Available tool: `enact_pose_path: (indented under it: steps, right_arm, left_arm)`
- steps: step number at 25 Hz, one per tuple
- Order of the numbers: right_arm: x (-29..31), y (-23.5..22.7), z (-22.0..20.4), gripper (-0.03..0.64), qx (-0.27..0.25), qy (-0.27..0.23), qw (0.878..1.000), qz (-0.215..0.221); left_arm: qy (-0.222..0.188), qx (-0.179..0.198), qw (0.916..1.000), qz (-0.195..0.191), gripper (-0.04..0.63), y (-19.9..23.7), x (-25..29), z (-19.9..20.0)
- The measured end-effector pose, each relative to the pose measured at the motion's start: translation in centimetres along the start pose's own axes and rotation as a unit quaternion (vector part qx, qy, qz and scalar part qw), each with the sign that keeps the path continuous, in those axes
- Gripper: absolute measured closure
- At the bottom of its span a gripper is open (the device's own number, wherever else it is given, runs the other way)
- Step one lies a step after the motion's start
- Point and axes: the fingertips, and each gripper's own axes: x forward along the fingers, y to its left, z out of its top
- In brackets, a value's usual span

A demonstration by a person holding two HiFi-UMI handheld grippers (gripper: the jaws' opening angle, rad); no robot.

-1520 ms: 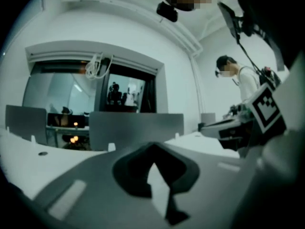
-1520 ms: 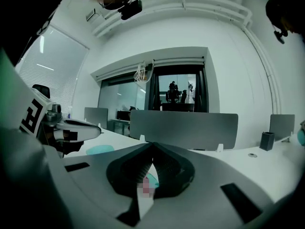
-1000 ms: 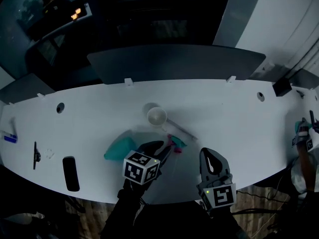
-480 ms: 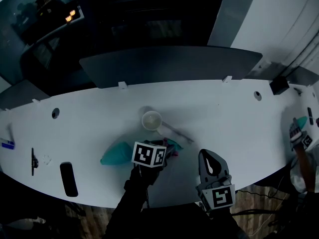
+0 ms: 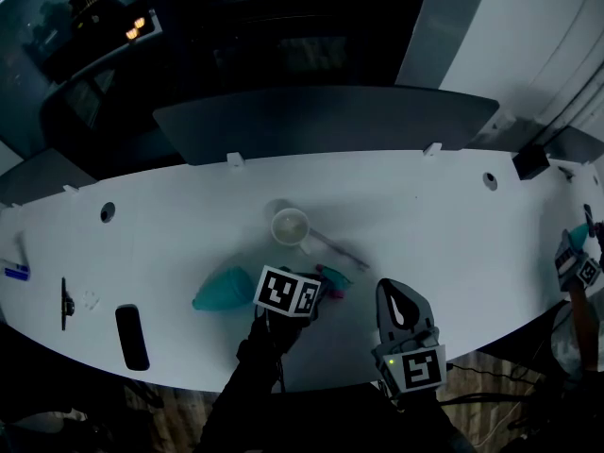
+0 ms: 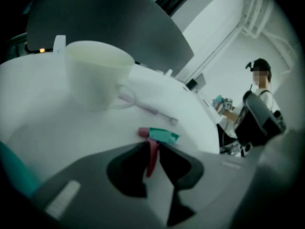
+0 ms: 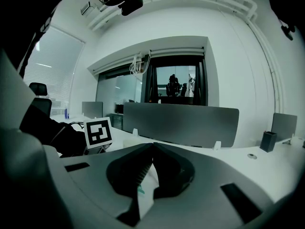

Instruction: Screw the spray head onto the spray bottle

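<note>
The spray head [image 5: 334, 277] lies on the white table [image 5: 444, 225], with a teal nozzle [image 6: 164, 135] and a pink trigger [image 6: 151, 155]. My left gripper [image 5: 314, 289] points down at it; its jaws have just been closing, and the pink trigger now sits pinched between them [image 6: 152, 146]. A teal object [image 5: 222, 289], apparently the bottle on its side, lies just left of that gripper. A white cup-shaped vessel [image 5: 290, 226] stands behind, with a thin pale tube [image 5: 338, 248] beside it. My right gripper [image 5: 398, 293] hovers near the front edge, shut and empty [image 7: 152, 145].
A black flat device [image 5: 132, 336], a dark pen-like item [image 5: 66, 300] and a small blue item [image 5: 15, 273] lie at the table's left. A dark grey partition [image 5: 321, 121] runs along the back. Another person holding grippers [image 5: 576, 264] is at the right end.
My left gripper has dropped forward onto the spray head, its marker cube now covering the fingers, and its jaws have closed on the pink trigger. The right gripper has stayed put.
</note>
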Motion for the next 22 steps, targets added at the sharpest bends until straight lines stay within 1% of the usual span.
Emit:
enact_pose_path:
  steps: [3,6,8,10,11,13,14,15,16,17,20,22]
  right_arm:
    - [0.0,0.1,0.0,0.611,0.001,-0.001,1.0,0.003]
    - [0.1,0.4,-0.3,0.611,0.007,0.004,1.0,0.014]
    - [0.3,1.0,-0.9,0.611,0.02,0.017,0.999,0.038]
    - [0.8,1.8,-1.9,0.61,0.061,0.032,0.994,0.081]
    - [1.0,2.3,-2.5,0.609,0.095,0.04,0.989,0.108]
    - [1.7,3.1,-3.8,0.607,0.169,0.059,0.972,0.155]
    - [2.0,3.6,-4.2,0.579,0.199,0.066,0.961,0.178]
    - [2.3,4.3,-4.4,0.506,0.223,0.073,0.951,0.202]
    - [2.6,5.2,-4.5,0.471,0.24,0.079,0.94,0.228]
    - [2.9,6.1,-4.4,0.455,0.252,0.087,0.93,0.253]
    - [3.6,8.9,-3.8,0.44,0.276,0.101,0.903,0.314]
    - [3.9,10.2,-3.1,0.44,0.301,0.103,0.883,0.344]
  left_arm:
    - [-0.019,0.017,0.9996,0.007,0.525,-0.1,-0.7,0.1]
    - [-0.062,0.021,0.9979,0.004,0.526,-0.2,-2.5,0.9]
    - [-0.098,0.035,0.9945,0.006,0.526,-0.4,-4.2,1.7]
    - [-0.14,0.071,0.9874,0.022,0.526,-0.7,-6.5,2.7]
    - [-0.162,0.095,0.9817,0.033,0.526,-0.9,-7.7,3.1]
    - [-0.203,0.143,0.9673,0.053,0.526,-1.6,-9.9,3.7]
    - [-0.221,0.16,0.96,0.06,0.526,-1.9,-10.8,3.8]
    - [-0.239,0.173,0.9533,0.063,0.526,-2.3,-11.7,3.9]
    - [-0.255,0.183,0.9471,0.065,0.526,-2.6,-12.4,3.9]
    - [-0.27,0.192,0.9411,0.067,0.526,-2.9,-13.0,3.9]
    - [-0.306,0.218,0.9238,0.074,0.526,-3.4,-14.6,3.6]
    - [-0.318,0.229,0.9163,0.08,0.526,-3.5,-15.5,3.1]
